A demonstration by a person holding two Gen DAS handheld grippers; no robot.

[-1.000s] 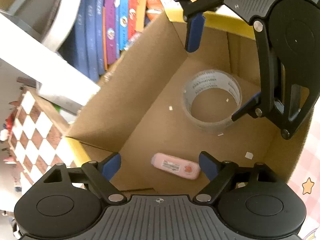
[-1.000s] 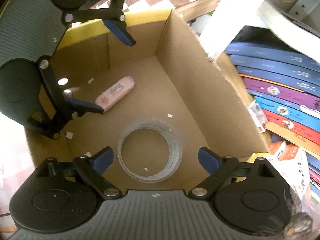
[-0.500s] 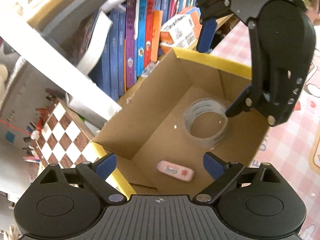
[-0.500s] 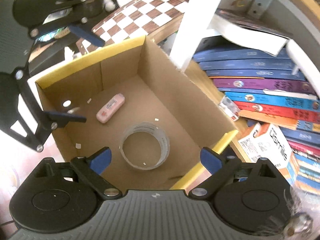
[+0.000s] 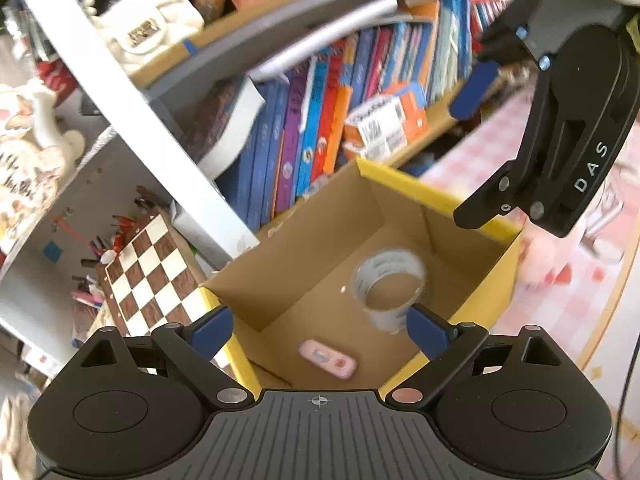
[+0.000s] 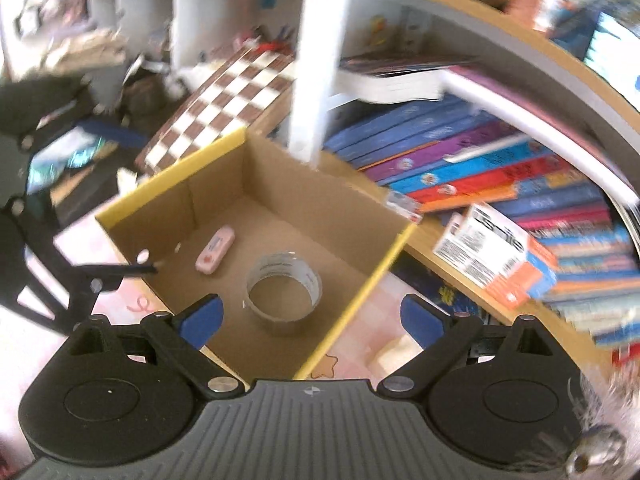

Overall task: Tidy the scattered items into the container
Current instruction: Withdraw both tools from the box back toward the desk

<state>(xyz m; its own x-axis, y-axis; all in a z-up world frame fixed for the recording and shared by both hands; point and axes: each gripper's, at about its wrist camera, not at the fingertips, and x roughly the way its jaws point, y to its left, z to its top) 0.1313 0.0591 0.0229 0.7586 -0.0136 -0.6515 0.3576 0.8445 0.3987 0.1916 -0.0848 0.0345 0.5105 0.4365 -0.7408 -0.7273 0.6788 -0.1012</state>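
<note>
Two grippers hover, empty, over a cardboard box beside a bookshelf.

The left gripper (image 5: 318, 330) and right gripper (image 6: 310, 318) both hold their jaws spread wide. Inside the yellow-rimmed box (image 6: 348, 308), a tape roll (image 6: 284, 294) stands near the pink eraser (image 6: 215, 248), the two apart on the floor. Books (image 6: 472, 172) line the far right.

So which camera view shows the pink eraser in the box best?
The right wrist view: the pink eraser lies unobstructed on the cardboard box floor, beside the tape roll. The left wrist view also shows it, but blurrier and near the frame's lower edge.
</note>
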